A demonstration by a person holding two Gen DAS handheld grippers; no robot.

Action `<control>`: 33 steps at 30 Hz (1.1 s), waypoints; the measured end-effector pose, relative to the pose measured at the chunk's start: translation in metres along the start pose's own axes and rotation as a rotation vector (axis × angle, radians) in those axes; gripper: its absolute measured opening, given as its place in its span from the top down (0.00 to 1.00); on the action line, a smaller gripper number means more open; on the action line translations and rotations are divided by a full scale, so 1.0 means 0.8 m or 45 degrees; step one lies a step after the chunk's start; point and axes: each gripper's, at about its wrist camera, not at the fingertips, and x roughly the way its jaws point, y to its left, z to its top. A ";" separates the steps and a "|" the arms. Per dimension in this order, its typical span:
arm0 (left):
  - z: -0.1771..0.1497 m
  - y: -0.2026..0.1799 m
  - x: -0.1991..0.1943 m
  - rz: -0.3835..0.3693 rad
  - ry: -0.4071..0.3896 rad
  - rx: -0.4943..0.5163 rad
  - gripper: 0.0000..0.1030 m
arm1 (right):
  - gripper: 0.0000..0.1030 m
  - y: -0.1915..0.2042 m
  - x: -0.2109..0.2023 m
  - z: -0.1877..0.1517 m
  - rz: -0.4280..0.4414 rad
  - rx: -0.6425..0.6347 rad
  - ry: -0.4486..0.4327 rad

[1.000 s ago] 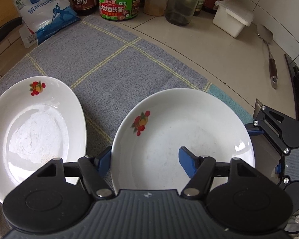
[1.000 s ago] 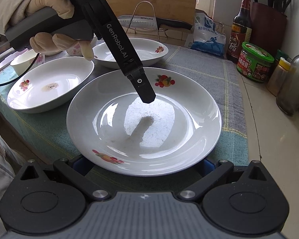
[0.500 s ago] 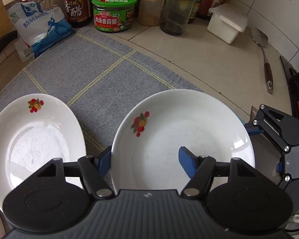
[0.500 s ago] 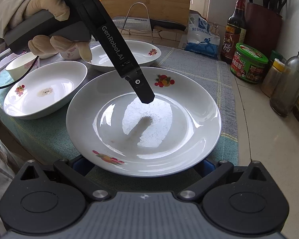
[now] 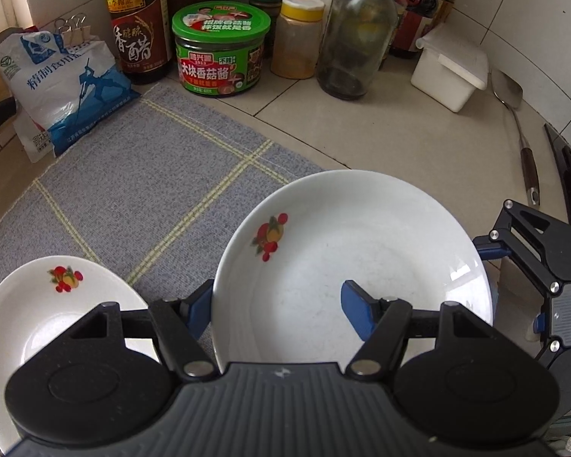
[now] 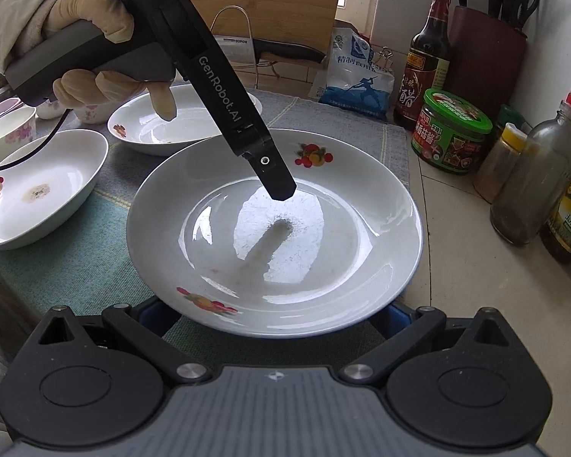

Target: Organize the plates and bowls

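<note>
A white plate with fruit prints is gripped at its rim by my left gripper. One blue pad sits outside the rim and the other inside the dish. In the right wrist view a gloved hand holds that gripper, and its upper finger reaches over the plate's middle. My right gripper stands wide, its fingers reaching under the plate's near rim with the pads hidden. A second plate lies on the grey cloth. A deeper dish and a small flowered bowl are on the left.
Along the wall stand a salt bag, a vinegar bottle, a green-lidded jar, a spice jar, a glass bottle and a white box. A spatula lies on the counter. A knife block stands at the back.
The held plate and both grippers have moved together toward the jars and bottles. The other plates have slid off toward the left of both views.
</note>
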 end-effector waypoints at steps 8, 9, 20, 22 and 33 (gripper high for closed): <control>0.019 0.006 0.020 0.011 -0.025 0.011 0.33 | 0.00 -0.019 0.017 0.006 -0.029 0.035 0.010; 0.021 0.007 0.022 0.010 -0.026 0.006 0.33 | 0.00 -0.020 0.019 0.006 -0.032 0.040 0.010; 0.025 0.008 0.022 0.020 -0.038 0.007 0.33 | 0.00 -0.023 0.023 0.004 -0.044 0.074 0.006; 0.025 0.007 0.021 0.026 -0.033 0.006 0.33 | 0.00 -0.021 0.022 0.005 -0.050 0.075 0.006; 0.018 -0.001 -0.009 0.060 -0.063 0.004 0.28 | 0.00 -0.013 0.000 -0.001 -0.076 0.147 -0.012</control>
